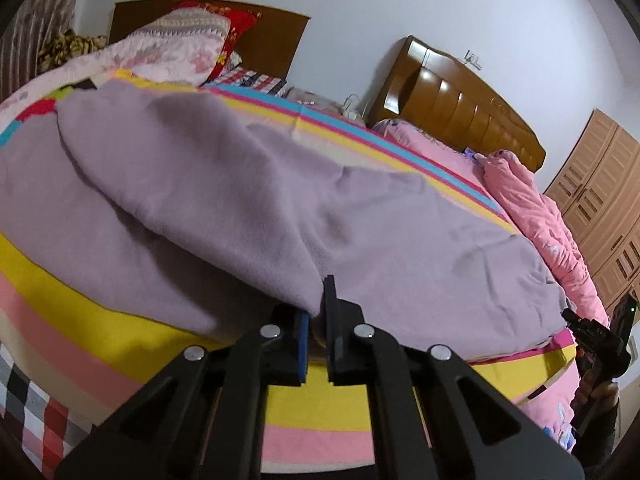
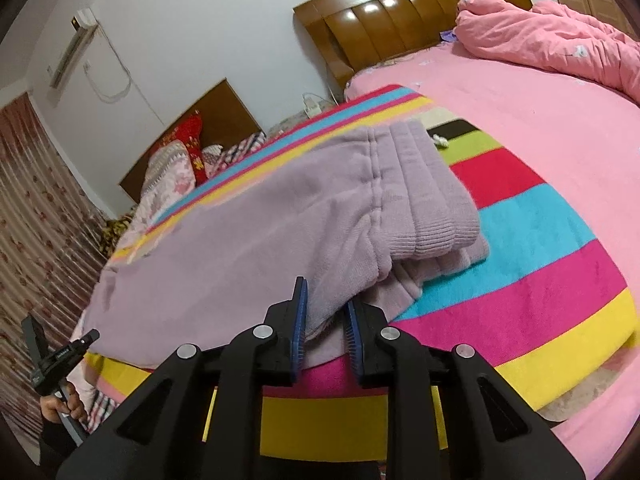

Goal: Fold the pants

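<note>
We see the bed running past the frame on every side, its striped blanket partly buried under the lilac pants. The pants lie folded across the blanket, the ribbed waistband doubled over; their far end blurs out. Our left gripper is pinched nearly closed on a pants edge, the cloth hiding one fingertip. Our right gripper clamps a thicker fold of the pants.

Black angular left gripper and right gripper, blue ribbed fingers, silver round bolts, dark sleeve
</note>
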`<move>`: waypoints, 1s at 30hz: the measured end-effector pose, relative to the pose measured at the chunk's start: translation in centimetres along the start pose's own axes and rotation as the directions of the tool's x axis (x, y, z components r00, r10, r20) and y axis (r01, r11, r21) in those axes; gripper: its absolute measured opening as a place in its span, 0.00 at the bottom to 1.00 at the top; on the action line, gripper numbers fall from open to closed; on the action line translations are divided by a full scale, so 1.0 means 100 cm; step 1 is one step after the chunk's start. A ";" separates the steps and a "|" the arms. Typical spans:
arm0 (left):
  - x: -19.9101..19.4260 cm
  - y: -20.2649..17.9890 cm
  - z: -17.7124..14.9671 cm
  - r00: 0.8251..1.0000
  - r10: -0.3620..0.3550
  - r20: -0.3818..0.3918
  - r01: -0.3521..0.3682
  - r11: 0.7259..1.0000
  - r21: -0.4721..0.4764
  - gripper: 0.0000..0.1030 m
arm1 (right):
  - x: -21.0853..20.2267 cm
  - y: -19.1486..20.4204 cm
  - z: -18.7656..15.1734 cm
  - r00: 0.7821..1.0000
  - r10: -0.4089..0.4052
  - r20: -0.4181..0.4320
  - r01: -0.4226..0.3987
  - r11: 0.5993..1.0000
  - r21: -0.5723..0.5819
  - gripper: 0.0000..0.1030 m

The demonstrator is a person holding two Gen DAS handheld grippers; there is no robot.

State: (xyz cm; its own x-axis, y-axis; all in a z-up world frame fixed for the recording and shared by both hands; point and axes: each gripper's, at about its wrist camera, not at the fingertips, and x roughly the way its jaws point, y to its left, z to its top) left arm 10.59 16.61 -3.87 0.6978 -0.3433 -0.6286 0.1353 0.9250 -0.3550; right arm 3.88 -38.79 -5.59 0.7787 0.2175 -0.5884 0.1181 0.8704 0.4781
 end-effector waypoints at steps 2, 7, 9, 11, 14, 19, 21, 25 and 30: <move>0.000 0.002 0.000 1.000 -0.001 -0.008 0.001 1.000 -0.002 0.06 | -0.005 0.000 0.003 1.000 0.011 0.008 -0.011 1.000 0.005 0.21; 0.022 0.014 -0.010 0.998 0.007 -0.064 -0.008 1.000 -0.016 0.06 | 0.009 -0.007 -0.006 0.999 -0.032 -0.045 0.032 0.999 0.013 0.21; 0.023 0.014 -0.009 0.998 0.009 -0.056 -0.008 1.000 0.007 0.17 | 0.008 -0.008 -0.010 0.999 -0.032 -0.034 0.033 0.999 0.004 0.22; 0.018 0.012 -0.006 0.998 0.036 -0.044 -0.034 0.999 0.026 0.62 | 0.005 -0.002 -0.007 0.997 -0.056 -0.056 0.055 0.998 -0.027 0.30; -0.008 0.002 0.000 0.978 0.194 0.074 -0.198 0.979 0.048 0.98 | -0.013 -0.002 -0.007 0.995 -0.070 -0.075 0.068 0.997 -0.033 0.96; -0.031 -0.055 0.010 0.952 0.230 0.201 -0.274 0.933 0.232 0.98 | -0.057 0.032 -0.005 0.980 -0.169 0.102 0.188 0.957 -0.220 0.93; -0.015 -0.092 0.012 0.980 0.130 0.151 -0.173 0.930 0.325 0.98 | -0.050 0.055 -0.002 0.982 -0.157 0.110 0.182 0.940 -0.289 0.93; 0.040 -0.146 0.004 0.991 0.128 0.043 -0.134 0.881 0.453 0.98 | -0.005 0.102 -0.004 0.989 -0.136 0.059 0.149 0.901 -0.408 0.93; 0.103 -0.147 -0.009 0.961 0.246 -0.126 -0.165 0.876 0.453 0.99 | 0.049 0.118 -0.013 0.964 -0.266 0.005 0.235 0.843 -0.484 0.93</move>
State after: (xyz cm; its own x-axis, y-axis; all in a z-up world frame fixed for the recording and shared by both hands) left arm 15.11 -0.70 -5.73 0.6156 -0.1226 -0.7784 0.3220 0.9407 0.1065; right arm 8.29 -26.87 -3.66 0.7225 -0.0239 -0.6910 -0.0155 0.9986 -0.0507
